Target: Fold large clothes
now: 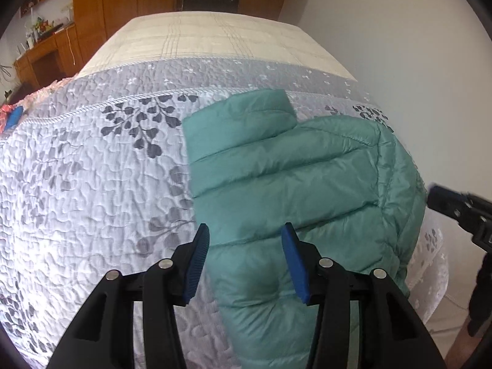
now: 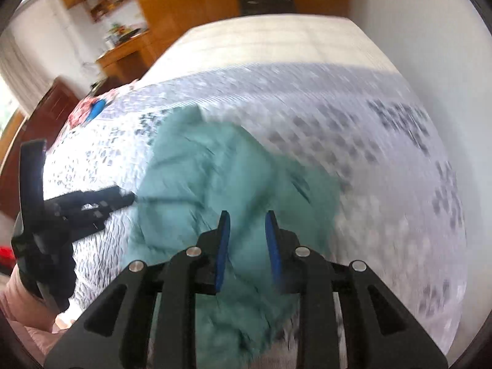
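Both claws, left claw (image 1: 244, 243) and right claw (image 2: 247, 230), hang spread, empty, above the green jacket (image 1: 292, 166).

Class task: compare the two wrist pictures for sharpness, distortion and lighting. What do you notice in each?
Left wrist view: sharp, the green jacket and its quilting crisp, the bed bulged by the fisheye, daylight even. Right wrist view: motion blur smears the jacket and bedspread pattern; only the right gripper stays sharp.

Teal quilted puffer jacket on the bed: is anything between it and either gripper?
Nothing visible. The teal quilted puffer jacket lies on the grey leaf-print quilted bedspread, directly below the left gripper and the right gripper. Both sets of jaws are open and empty.
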Tool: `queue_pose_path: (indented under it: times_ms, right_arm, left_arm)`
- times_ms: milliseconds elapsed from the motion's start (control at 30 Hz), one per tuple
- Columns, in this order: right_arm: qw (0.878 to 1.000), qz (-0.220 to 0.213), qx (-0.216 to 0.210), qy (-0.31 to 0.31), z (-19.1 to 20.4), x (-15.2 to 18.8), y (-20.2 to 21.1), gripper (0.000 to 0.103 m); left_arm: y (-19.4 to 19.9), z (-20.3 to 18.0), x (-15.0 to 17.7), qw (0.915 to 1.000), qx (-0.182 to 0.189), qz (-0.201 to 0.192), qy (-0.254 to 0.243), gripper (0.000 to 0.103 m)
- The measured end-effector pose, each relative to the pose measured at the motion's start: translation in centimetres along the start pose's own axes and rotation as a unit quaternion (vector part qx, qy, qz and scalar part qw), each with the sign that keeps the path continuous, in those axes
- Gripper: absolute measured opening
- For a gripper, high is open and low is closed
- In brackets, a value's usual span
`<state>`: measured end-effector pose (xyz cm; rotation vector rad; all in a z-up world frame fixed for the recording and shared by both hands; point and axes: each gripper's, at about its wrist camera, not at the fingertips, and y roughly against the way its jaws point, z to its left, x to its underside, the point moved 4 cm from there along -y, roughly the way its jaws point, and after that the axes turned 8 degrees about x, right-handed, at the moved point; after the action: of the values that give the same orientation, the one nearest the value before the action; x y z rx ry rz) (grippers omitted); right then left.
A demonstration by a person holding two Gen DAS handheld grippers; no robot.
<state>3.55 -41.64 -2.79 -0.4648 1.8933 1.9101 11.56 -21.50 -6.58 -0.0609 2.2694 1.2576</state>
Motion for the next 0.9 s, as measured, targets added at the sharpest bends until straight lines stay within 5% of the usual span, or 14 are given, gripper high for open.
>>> queue_pose_path:
  times_ms: [200,567,900]
  right_arm:
    - [0.999,0.029,0.019,0.007,-1.3,-3.1,-4.6,0.022]
    - [0.993,0.098,-0.002,-0.059,-5.4,1.9,-9.9,0.022]
    - [0.991,0.105,-0.019,-0.082,-5.6,3.4,-11.8,0.022]
  left_arm:
    - [-1.8,-1.1,-0.1,1.0,0.004,0.004,0.001,0.048]
    - [-5.2,-2.2,0.8,0.9992,0.011,0.03,-0.027,0.052]
    - [-6.5,-2.2,1.3,0.9985,0.007,0.042,-0.035,0.052]
